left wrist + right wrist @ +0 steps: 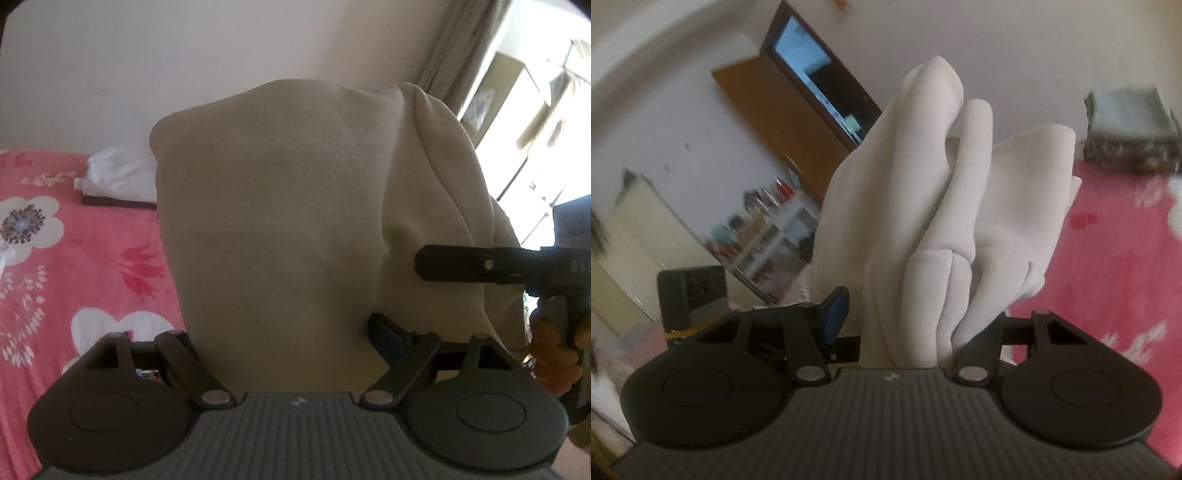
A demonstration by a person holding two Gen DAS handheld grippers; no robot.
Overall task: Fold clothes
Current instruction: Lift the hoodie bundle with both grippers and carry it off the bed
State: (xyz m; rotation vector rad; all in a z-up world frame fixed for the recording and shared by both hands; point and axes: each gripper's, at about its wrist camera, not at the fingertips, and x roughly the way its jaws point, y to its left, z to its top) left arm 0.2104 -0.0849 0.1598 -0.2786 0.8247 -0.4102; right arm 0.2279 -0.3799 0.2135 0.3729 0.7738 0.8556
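Above pink bedsheet: one cream garment, left gripper and right gripper fingers both clamping it.

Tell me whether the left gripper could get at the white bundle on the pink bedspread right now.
Probably not. The left gripper is full of the cream garment, which the right gripper also grips. The white bundle lies uncovered on the bedspread.

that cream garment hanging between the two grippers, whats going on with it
A person is working on a cream garment with a handheld gripper in each hand, above a bed with a pink floral sheet. The left gripper has cloth bunched between its fingers, and the right gripper is clamped on a gathered bundle of folds. The garment is lifted clear of the bed, not yet laid down as a finished fold.
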